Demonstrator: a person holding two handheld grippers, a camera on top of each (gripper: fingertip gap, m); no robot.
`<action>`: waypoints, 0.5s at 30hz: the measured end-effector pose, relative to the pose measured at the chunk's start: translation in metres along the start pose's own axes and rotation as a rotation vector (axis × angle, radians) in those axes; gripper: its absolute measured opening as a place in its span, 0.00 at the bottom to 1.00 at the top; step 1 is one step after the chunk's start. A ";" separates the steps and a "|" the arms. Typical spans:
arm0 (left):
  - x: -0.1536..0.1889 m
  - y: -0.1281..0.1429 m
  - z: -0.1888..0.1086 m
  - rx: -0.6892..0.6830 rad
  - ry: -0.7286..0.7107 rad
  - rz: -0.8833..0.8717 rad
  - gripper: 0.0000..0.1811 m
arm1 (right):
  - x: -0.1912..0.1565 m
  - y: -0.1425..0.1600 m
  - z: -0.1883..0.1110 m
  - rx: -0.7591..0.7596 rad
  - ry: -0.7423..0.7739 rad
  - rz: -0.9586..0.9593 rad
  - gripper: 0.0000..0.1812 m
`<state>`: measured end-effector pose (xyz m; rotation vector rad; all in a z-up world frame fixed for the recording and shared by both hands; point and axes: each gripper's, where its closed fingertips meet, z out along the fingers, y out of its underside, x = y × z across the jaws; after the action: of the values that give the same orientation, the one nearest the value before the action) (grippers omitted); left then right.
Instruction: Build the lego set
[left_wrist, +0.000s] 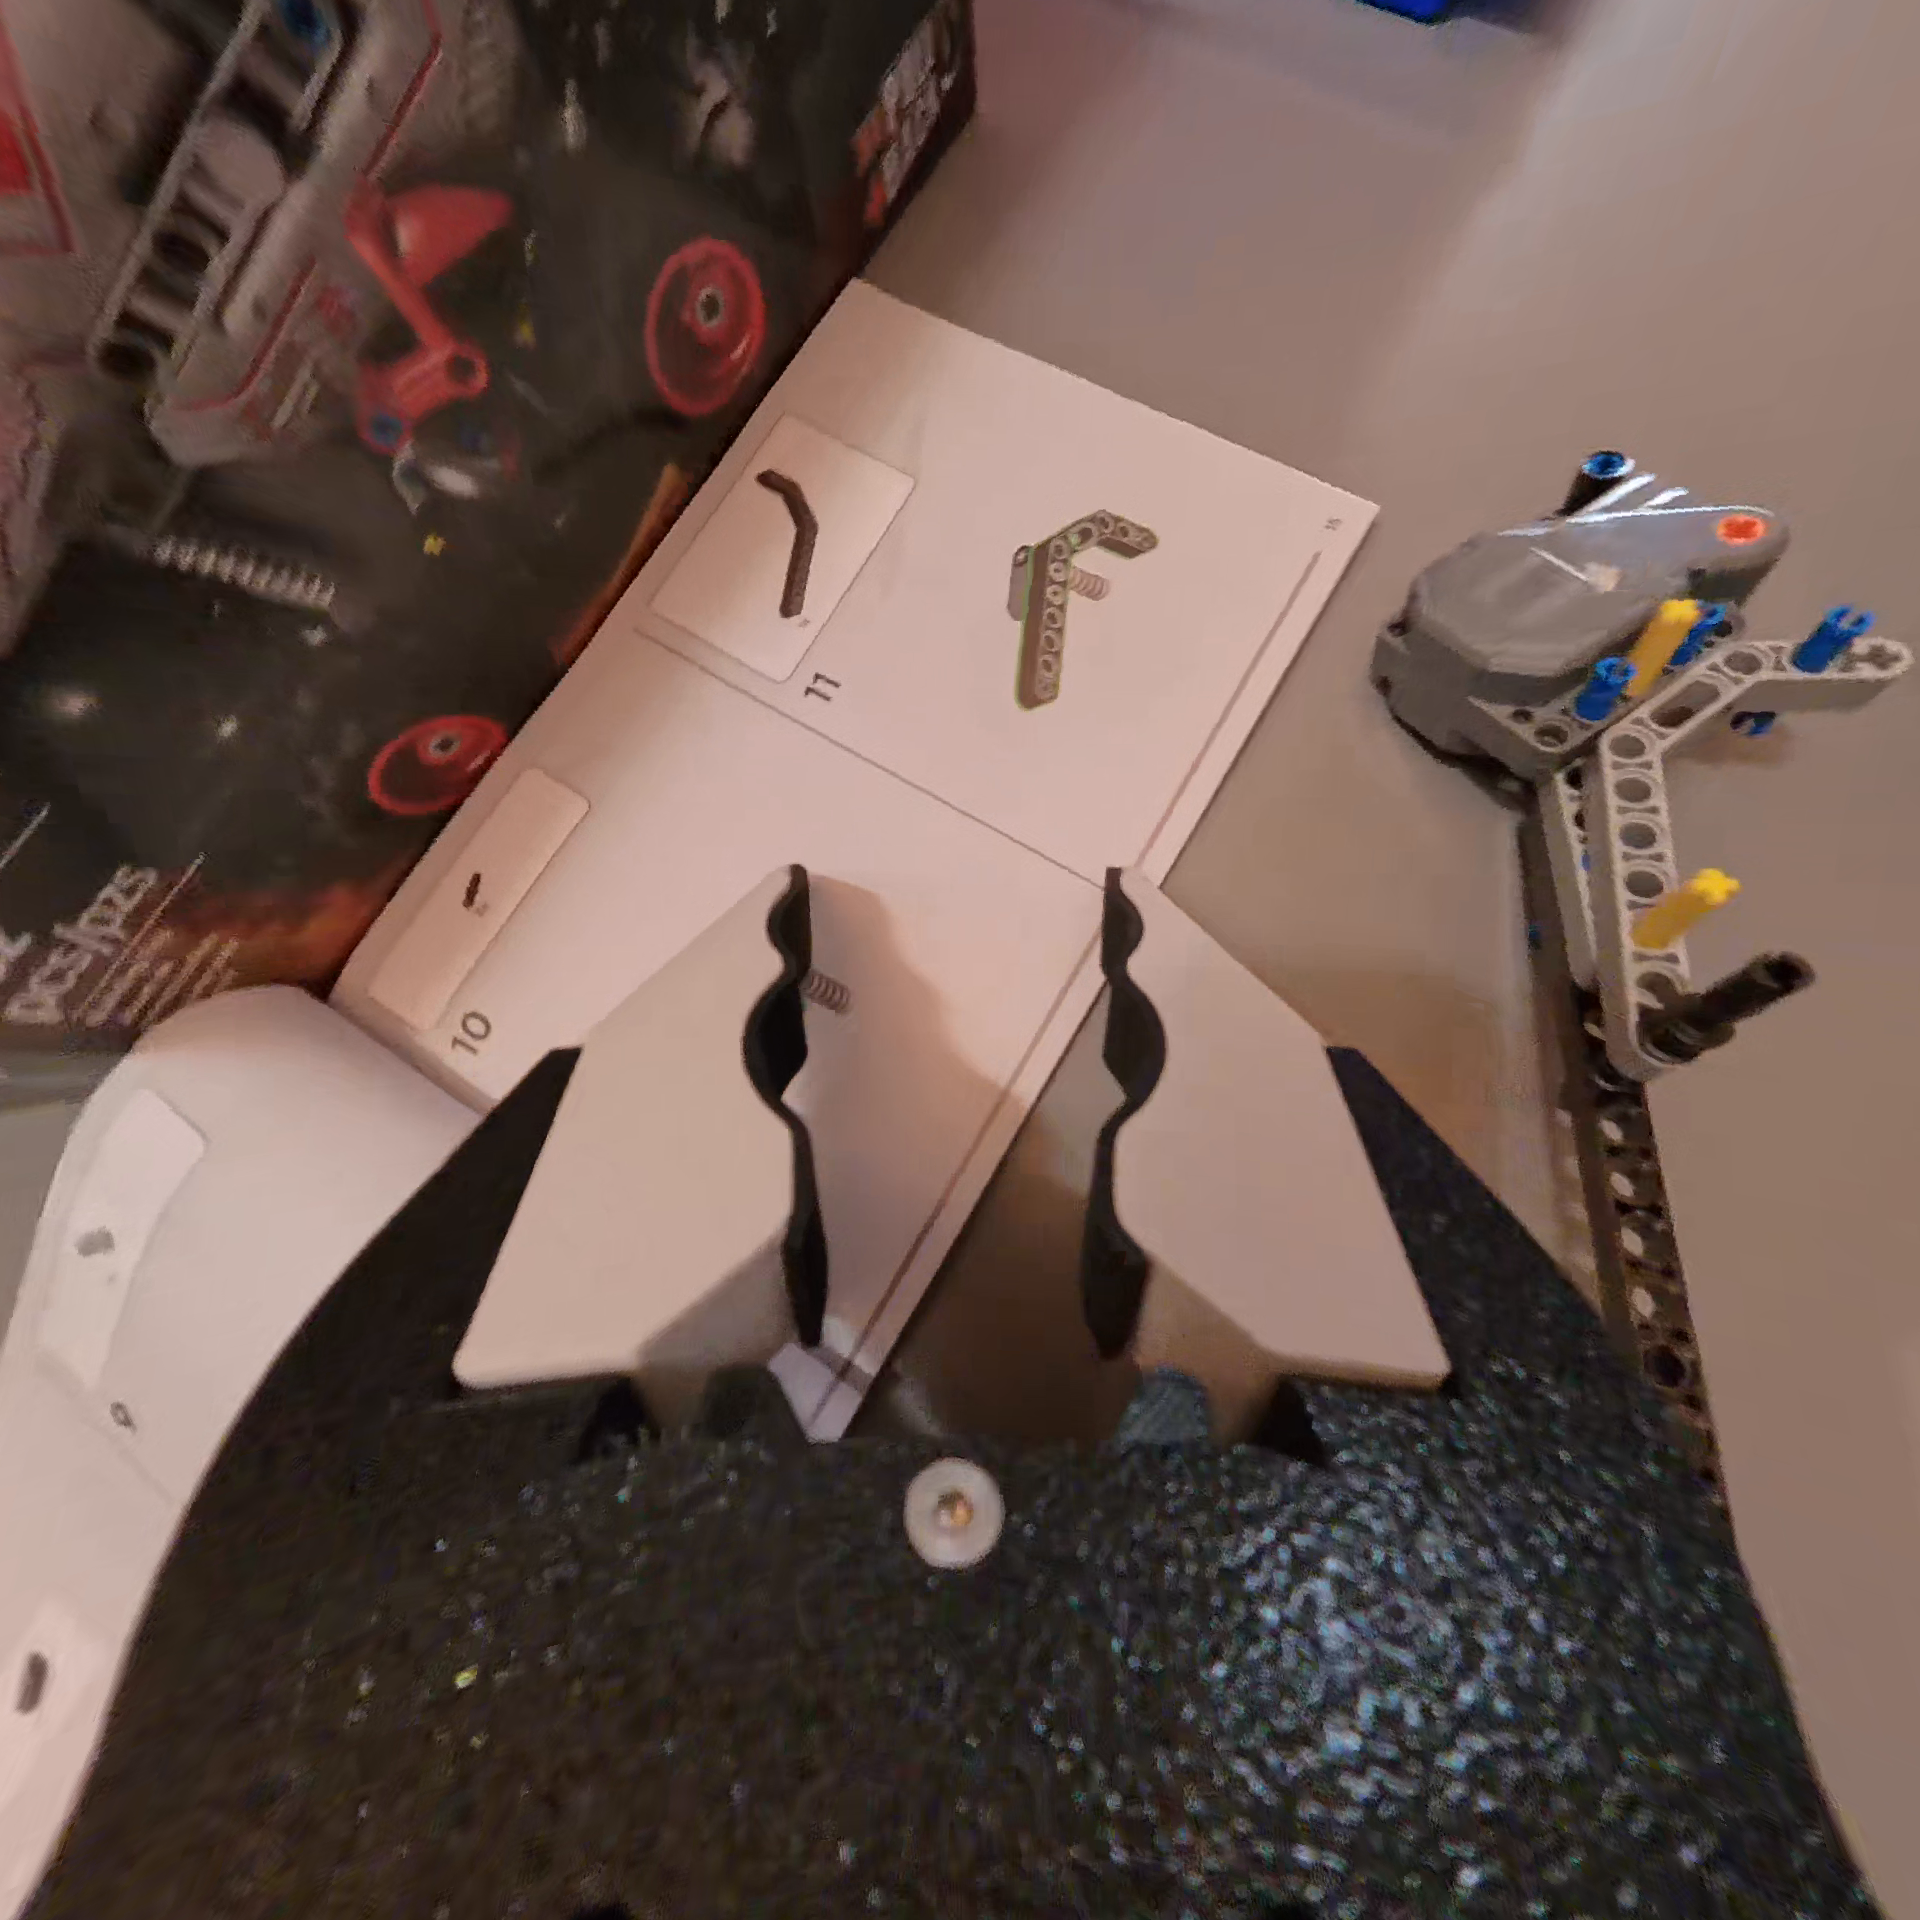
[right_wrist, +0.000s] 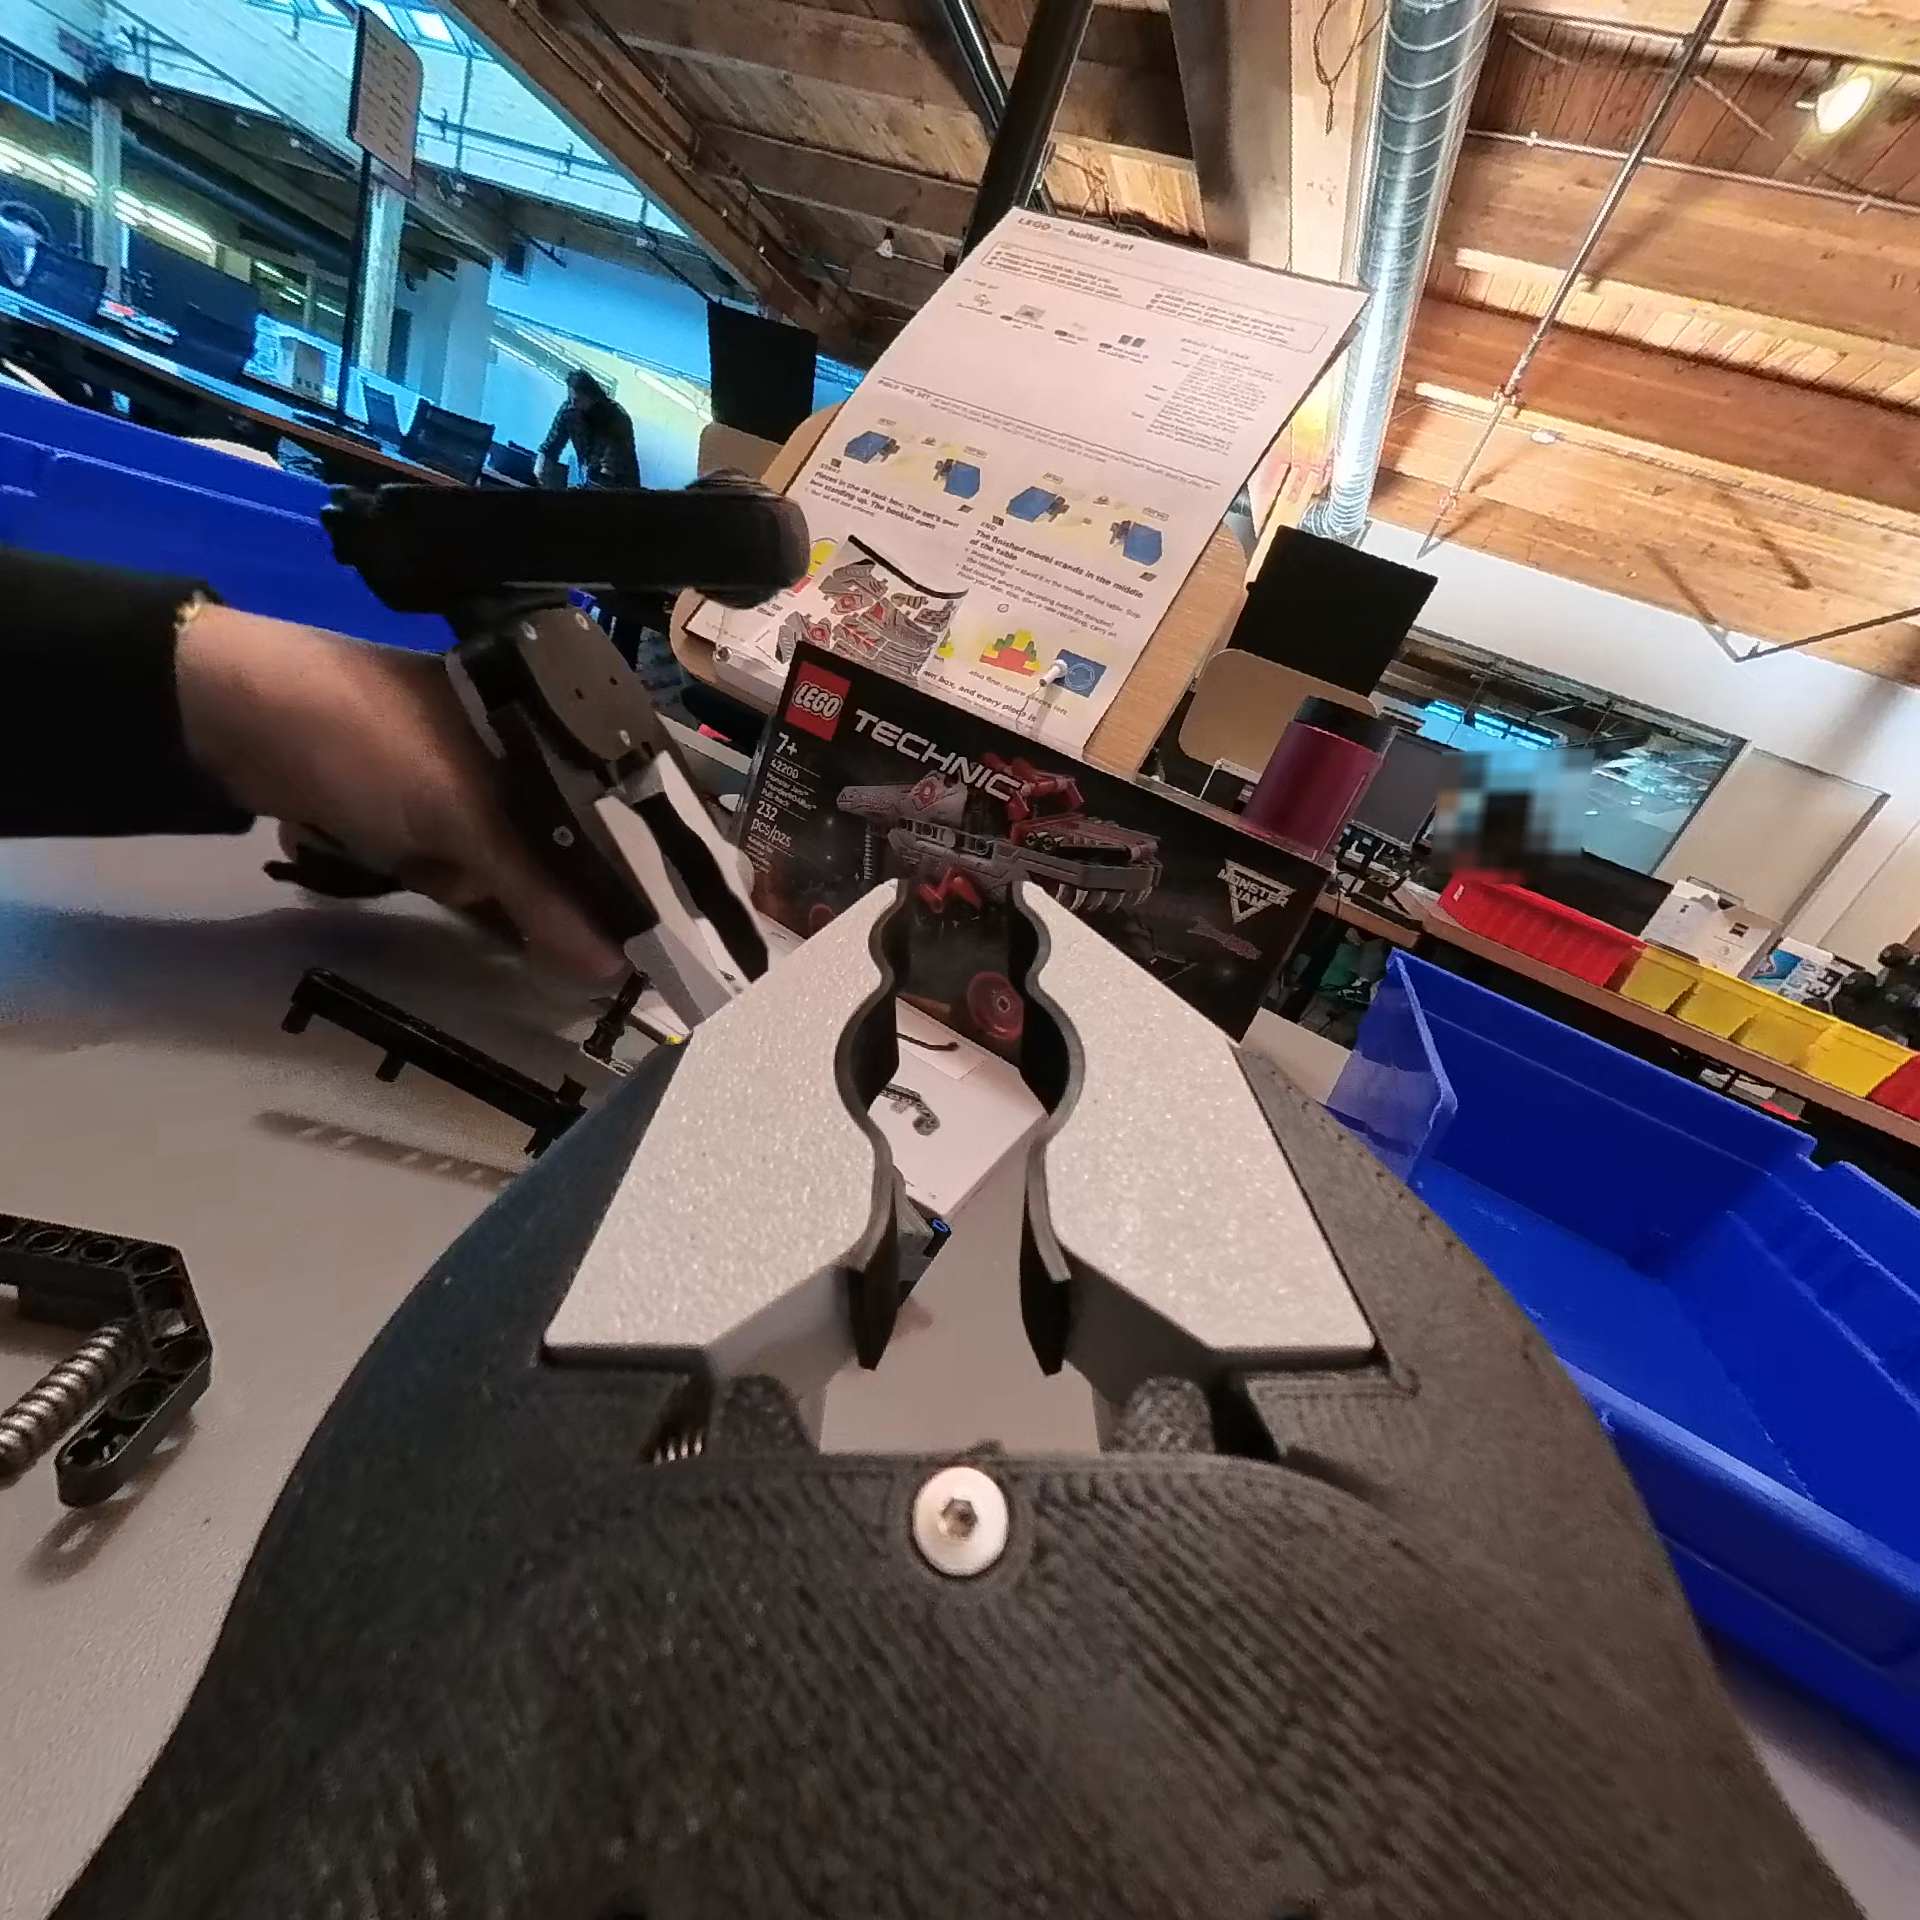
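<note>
My left gripper (left_wrist: 954, 894) is open and empty, hovering over the open instruction booklet (left_wrist: 935, 644). To its right lies the partial build (left_wrist: 1621, 707): a grey housing with a light grey bent beam, blue and yellow pins, and a long dark beam (left_wrist: 1631, 1174). My right gripper (right_wrist: 961, 899) is open and empty, low over the table and pointing at the Lego box (right_wrist: 1039, 862). Between its fingers I see the booklet (right_wrist: 966, 1112) and a small blue-tipped part (right_wrist: 932, 1231). A black bent beam with a spring (right_wrist: 125, 1351) lies at the lower left. The left gripper (right_wrist: 717, 966) shows there, held by a hand.
The Lego box (left_wrist: 416, 416) stands beyond the booklet. A long black part (right_wrist: 436, 1060) lies on the table at the left. A blue bin (right_wrist: 1662, 1299) sits close on the right, another at the far left. An instruction sheet on a stand (right_wrist: 1060, 468) is behind the box. One gripper's finger ends stand about 20 cm off the other's.
</note>
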<state>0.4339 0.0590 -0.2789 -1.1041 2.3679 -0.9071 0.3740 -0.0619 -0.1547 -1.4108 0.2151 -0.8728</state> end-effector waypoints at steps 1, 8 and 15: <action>-0.003 0.003 -0.002 -0.012 -0.007 -0.023 0.31 | 0.000 0.000 0.000 0.001 0.000 0.001 0.08; -0.015 0.021 -0.017 -0.072 -0.040 -0.094 0.29 | 0.001 -0.001 -0.001 0.006 0.002 0.009 0.08; -0.002 0.045 -0.040 -0.134 -0.014 -0.149 0.15 | 0.002 -0.001 -0.001 0.009 0.004 0.017 0.08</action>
<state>0.3881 0.0984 -0.2805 -1.3501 2.3897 -0.7950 0.3746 -0.0640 -0.1530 -1.3967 0.2253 -0.8616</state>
